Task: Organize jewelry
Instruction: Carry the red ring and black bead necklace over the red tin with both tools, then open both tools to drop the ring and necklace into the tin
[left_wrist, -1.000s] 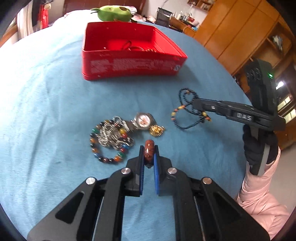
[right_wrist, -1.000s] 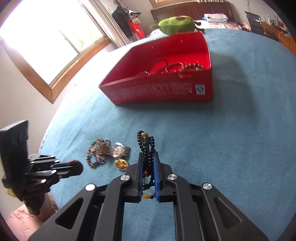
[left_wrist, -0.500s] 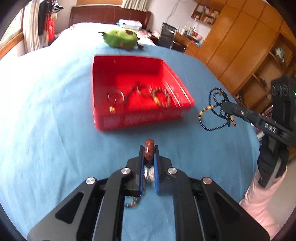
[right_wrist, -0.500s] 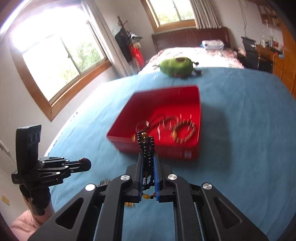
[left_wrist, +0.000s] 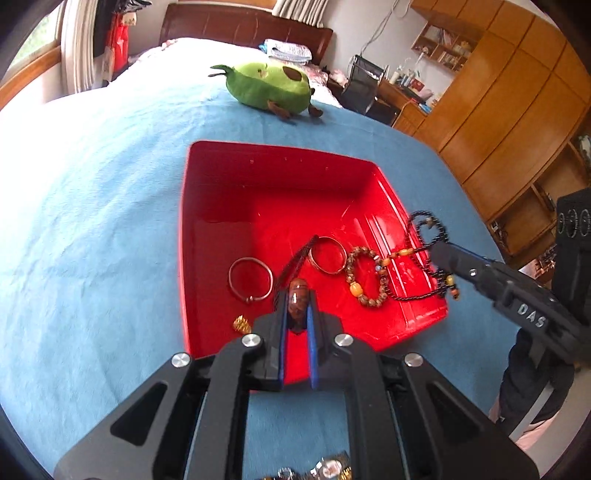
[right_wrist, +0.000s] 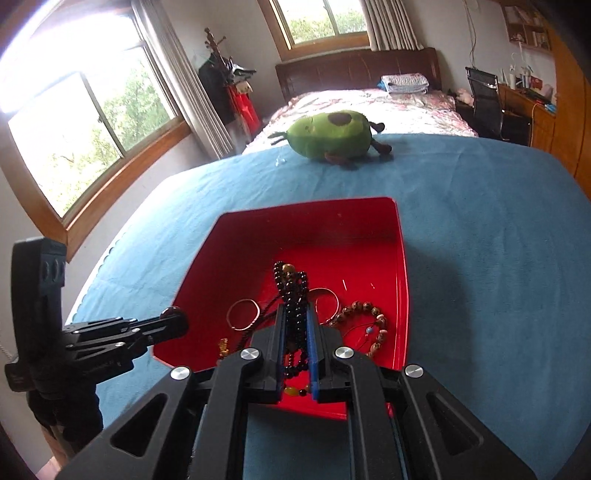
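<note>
A red box (left_wrist: 280, 155) (right_wrist: 369, 206) stands on the blue blanket. In it lie two metal rings (left_wrist: 251, 278), a brown bead bracelet (left_wrist: 364, 275) and a small gold charm (left_wrist: 242, 325). My left gripper (left_wrist: 297, 299) is shut on a brown bead and holds it over the box's near edge; it also shows in the right wrist view (right_wrist: 173, 321). My right gripper (right_wrist: 295, 317) is shut on a black bead necklace (right_wrist: 293, 291) above the box; in the left wrist view (left_wrist: 434, 251) the necklace (left_wrist: 428, 225) dangles over the box's right wall.
A green avocado plush toy (left_wrist: 269, 86) (right_wrist: 332, 134) lies beyond the box. A watch (left_wrist: 328, 469) and other jewelry lie on the blanket (left_wrist: 92, 221) below my left gripper. A wooden wardrobe (left_wrist: 509, 110) stands to the right, windows (right_wrist: 85, 129) to the left.
Both grippers have moved forward from the jewelry pile to above the red box, each still holding its piece. The pile has dropped below the left gripper.
</note>
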